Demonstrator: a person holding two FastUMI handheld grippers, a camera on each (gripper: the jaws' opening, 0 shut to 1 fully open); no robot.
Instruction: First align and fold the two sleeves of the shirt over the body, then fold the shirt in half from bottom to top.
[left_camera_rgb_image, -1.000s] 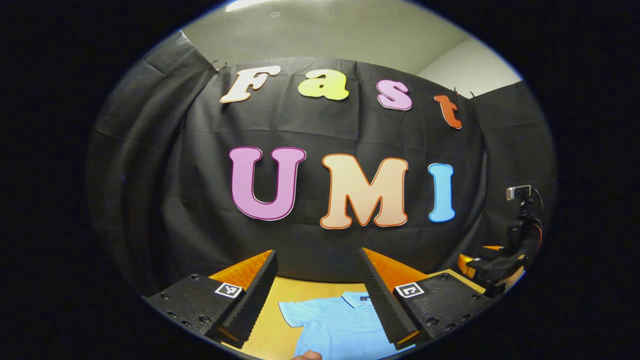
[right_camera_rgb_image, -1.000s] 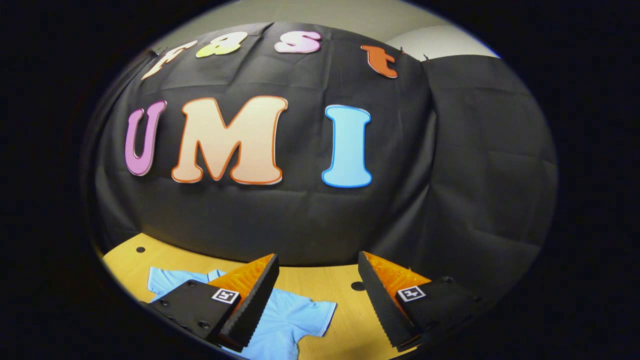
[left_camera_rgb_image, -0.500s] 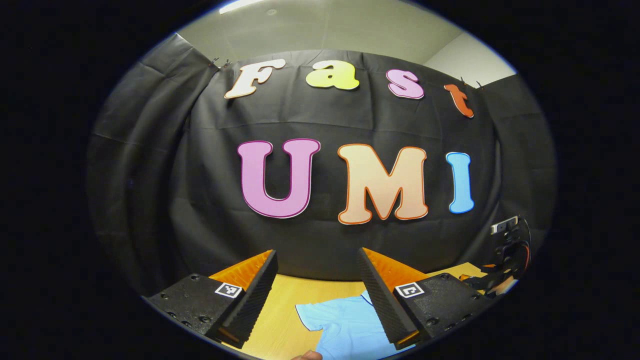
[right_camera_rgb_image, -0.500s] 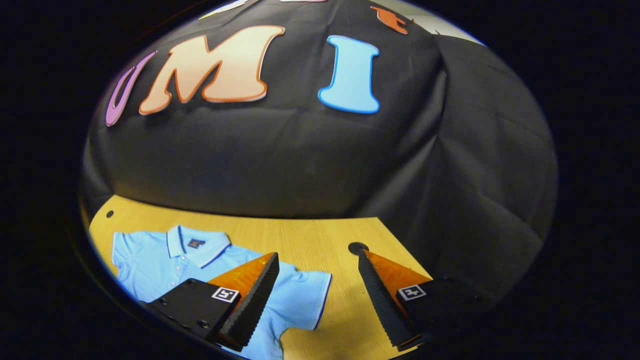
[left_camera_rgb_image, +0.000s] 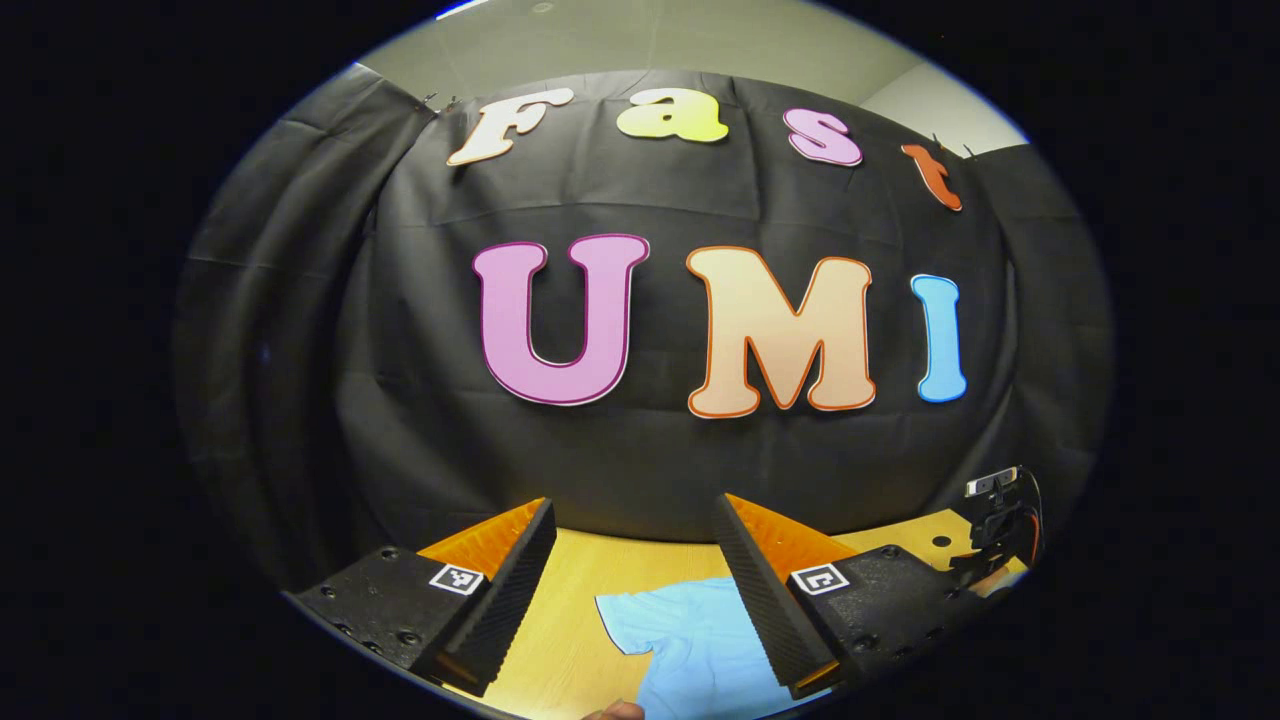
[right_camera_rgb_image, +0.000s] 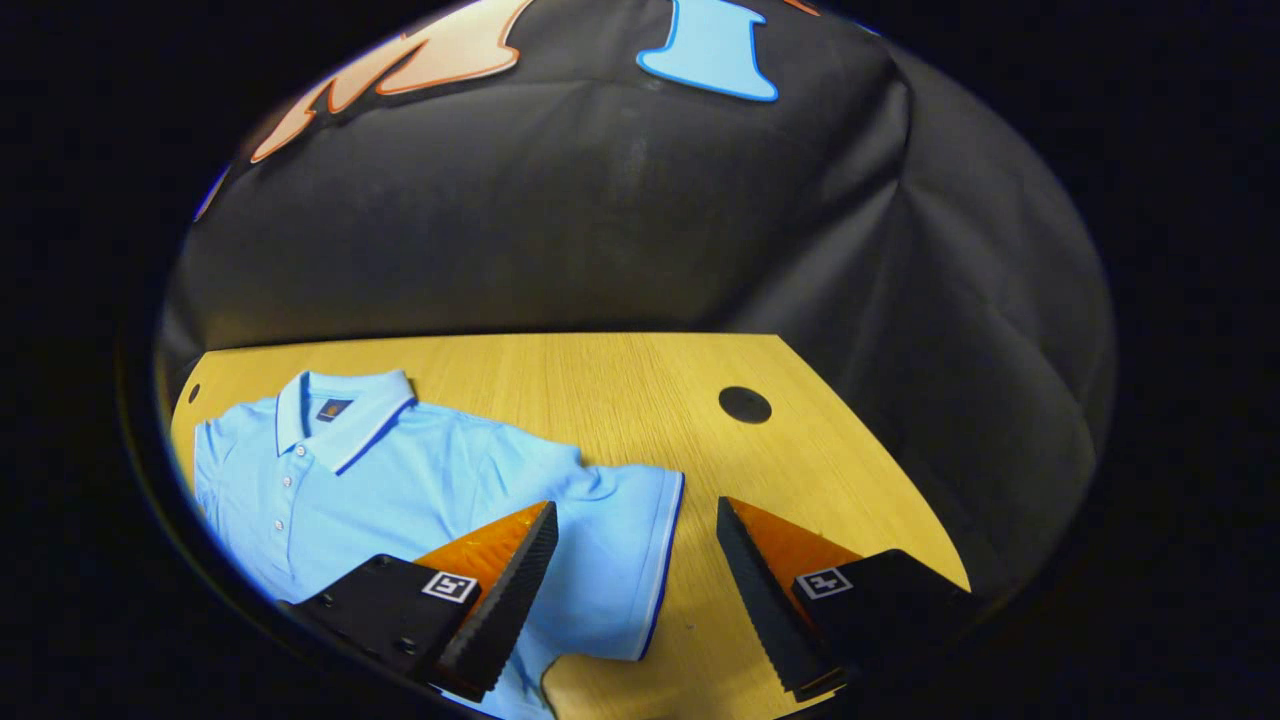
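R gripper (right_camera_rgb_image: 630, 585) is hanging w/ fingers spread wide, pinching nothing, and the cuff edge of the shirt's sleeve (right_camera_rgb_image: 625, 560) is lying in the gap betw. them in the right gripper view; whether the tips are touching cloth yet can't be told. L gripper (left_camera_rgb_image: 635, 590) is also spread wide & empty, looking out more level over the other sleeve (left_camera_rgb_image: 640, 620), which is showing betw. its fingers in the left gripper view. The shirt (right_camera_rgb_image: 400, 480) is lying flat & face-up on the wooden table (right_camera_rgb_image: 600, 390), collar (right_camera_rgb_image: 335, 410) toward the back wall, both sleeves sticking out to the sides, so no fold looks done yet. Step in hand, as I'm judging it: getting hold of the sleeves for the first fold. To do it well, R is prob. needing to come down so one finger is landing on each side of the cuff hem, near the outer corner, catching both layers w/o dragging the body out of square. L is prob. needing to tilt down more before closing. Lifting only a little & carrying each sleeve straight inward should be keeping the shoulder line as the crease. A dark round hole (right_camera_rgb_image: 745, 404) in the table is sitting well apart from the cloth, so no snag risk there.
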